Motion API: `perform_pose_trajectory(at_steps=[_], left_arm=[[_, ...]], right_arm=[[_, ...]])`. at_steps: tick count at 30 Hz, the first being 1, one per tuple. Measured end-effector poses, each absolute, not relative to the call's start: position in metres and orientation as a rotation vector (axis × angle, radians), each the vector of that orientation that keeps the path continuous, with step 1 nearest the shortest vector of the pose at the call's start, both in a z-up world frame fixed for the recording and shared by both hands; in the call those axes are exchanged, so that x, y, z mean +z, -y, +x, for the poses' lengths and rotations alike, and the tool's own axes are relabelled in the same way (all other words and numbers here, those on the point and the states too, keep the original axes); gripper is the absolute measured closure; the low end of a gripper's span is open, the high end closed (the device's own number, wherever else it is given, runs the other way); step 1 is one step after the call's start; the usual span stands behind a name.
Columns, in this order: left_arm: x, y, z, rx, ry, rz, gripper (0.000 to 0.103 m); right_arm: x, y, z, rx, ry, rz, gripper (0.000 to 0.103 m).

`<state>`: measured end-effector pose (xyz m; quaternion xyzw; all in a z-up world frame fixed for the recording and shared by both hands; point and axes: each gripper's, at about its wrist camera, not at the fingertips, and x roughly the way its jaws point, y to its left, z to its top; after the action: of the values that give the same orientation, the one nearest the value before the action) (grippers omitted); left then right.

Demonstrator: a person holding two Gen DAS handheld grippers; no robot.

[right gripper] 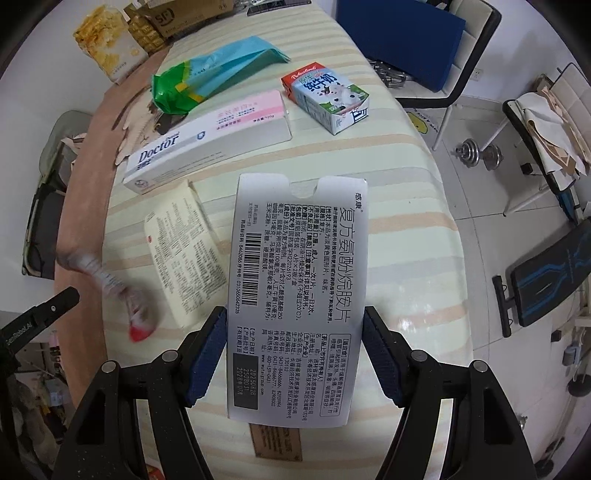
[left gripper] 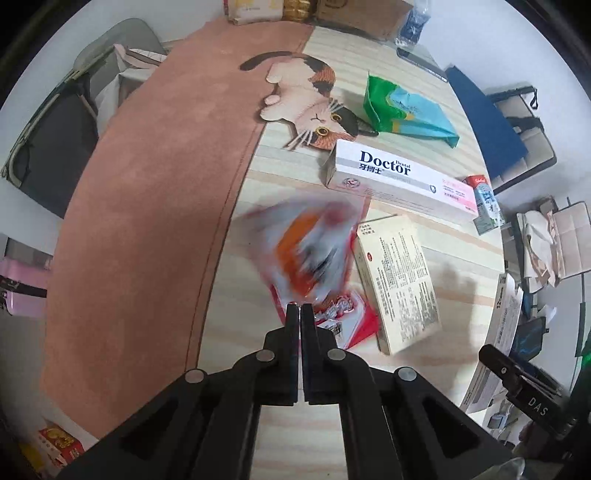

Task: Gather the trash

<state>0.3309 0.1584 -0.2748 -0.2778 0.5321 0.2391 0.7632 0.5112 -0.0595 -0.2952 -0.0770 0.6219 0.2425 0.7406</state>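
Observation:
My left gripper (left gripper: 300,306) is shut on a crinkly red and orange snack wrapper (left gripper: 310,254), blurred from motion, held just above the striped table; it also shows in the right wrist view (right gripper: 110,288). My right gripper (right gripper: 295,314) is shut on a flat white medicine box (right gripper: 295,288) with black print, held above the table. A cream medicine box (left gripper: 397,280) (right gripper: 184,251) lies beside the wrapper. A white "Doctor" toothpaste box (left gripper: 399,181) (right gripper: 207,147), a green and blue bag (left gripper: 406,110) (right gripper: 214,77) and a milk carton (left gripper: 485,203) (right gripper: 328,98) lie farther back.
A striped tablecloth (right gripper: 406,229) covers the table, with a pink mat (left gripper: 147,184) and a cat-shaped mat (left gripper: 314,107) on the left. Boxes and snack bags (right gripper: 107,40) stand at the far end. A blue folder (right gripper: 399,33), chairs, dumbbells (right gripper: 480,155) and a bench (right gripper: 554,273) stand right.

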Motion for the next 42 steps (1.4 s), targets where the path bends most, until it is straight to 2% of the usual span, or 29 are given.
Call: perform_pose_trajectory(at_steps=[5, 11, 14, 18, 20, 22, 23, 24, 26, 31, 33, 39, 41, 42], left_arm=[[-0.286, -0.167, 0.323, 0.503, -1.158, -0.695, 0.100], [-0.361, -0.188, 0.331, 0.555, -1.325, -0.760, 0.099], [-0.365, -0.192, 0.325, 0.522, -1.223, -0.792, 0.087], [-0.371, -0.199, 0.323, 0.522, -1.223, -0.883, 0.086], [-0.364, -0.201, 0.325, 0.522, -1.193, -0.903, 0.081], [-0.351, -0.199, 0.332, 0.504, -1.153, -0.900, 0.081], [-0.344, -0.198, 0.338, 0.499, -1.137, -0.889, 0.077], [-0.339, -0.195, 0.342, 0.489, -1.123, -0.883, 0.067], [-0.335, -0.187, 0.360, 0.457, -1.129, -0.846, 0.054], [-0.342, -0.184, 0.393, 0.428, -1.206, -0.780, 0.053], [-0.358, -0.178, 0.407, 0.439, -1.289, -0.729, 0.046], [-0.372, -0.163, 0.436, 0.530, -1.375, -0.525, 0.033], [-0.375, -0.160, 0.446, 0.550, -1.363, -0.528, 0.033], [-0.376, -0.160, 0.448, 0.548, -1.349, -0.531, 0.037]], right_arm=[[-0.287, 0.066, 0.492, 0.537, -1.363, -0.149, 0.029], [-0.296, 0.068, 0.501, 0.504, -1.366, -0.151, 0.029], [-0.299, 0.068, 0.513, 0.494, -1.361, -0.158, 0.029], [-0.304, 0.069, 0.528, 0.495, -1.369, -0.147, 0.029], [-0.307, 0.071, 0.536, 0.492, -1.383, -0.126, 0.029], [-0.311, 0.072, 0.546, 0.484, -1.397, -0.104, 0.029], [-0.313, 0.073, 0.549, 0.481, -1.402, -0.096, 0.029], [-0.315, 0.074, 0.553, 0.479, -1.406, -0.088, 0.029], [-0.319, 0.073, 0.560, 0.475, -1.414, -0.080, 0.029], [-0.326, 0.071, 0.577, 0.468, -1.432, -0.063, 0.029], [-0.329, 0.071, 0.582, 0.462, -1.437, -0.056, 0.029], [-0.338, 0.065, 0.597, 0.428, -1.440, -0.092, 0.029], [-0.342, 0.063, 0.600, 0.422, -1.444, -0.105, 0.029], [-0.343, 0.062, 0.600, 0.421, -1.445, -0.110, 0.029]])
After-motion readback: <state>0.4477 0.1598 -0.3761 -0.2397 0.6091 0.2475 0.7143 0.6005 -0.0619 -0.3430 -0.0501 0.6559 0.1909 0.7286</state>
